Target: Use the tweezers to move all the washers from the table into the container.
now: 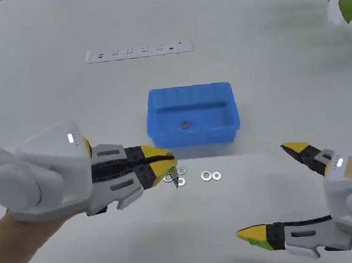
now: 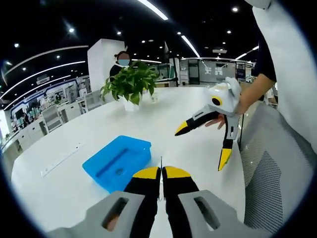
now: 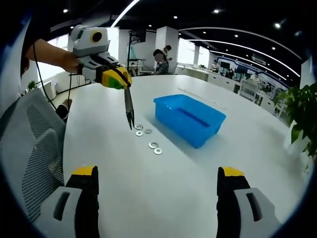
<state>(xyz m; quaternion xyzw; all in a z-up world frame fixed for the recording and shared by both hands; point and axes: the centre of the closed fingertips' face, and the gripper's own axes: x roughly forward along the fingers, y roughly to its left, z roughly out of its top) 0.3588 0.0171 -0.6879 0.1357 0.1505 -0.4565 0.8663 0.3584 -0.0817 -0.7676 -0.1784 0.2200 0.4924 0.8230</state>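
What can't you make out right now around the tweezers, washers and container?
1. Whether the tweezers grip a washer: the tips are too small in the right gripper view and overlap the washers in the head view.
2. Count inside the container: one small blurred spot in the head view; in the right gripper view its near wall hides part of the floor.
3. Left gripper view: shut jaws of the left gripper cover the table below the tips.

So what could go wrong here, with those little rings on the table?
The washers lie flat and close together, so the tweezers may nudge neighbours away or slip off one. A washer might also drop on the way to the blue container. The tweezers could twist in the shut left gripper.
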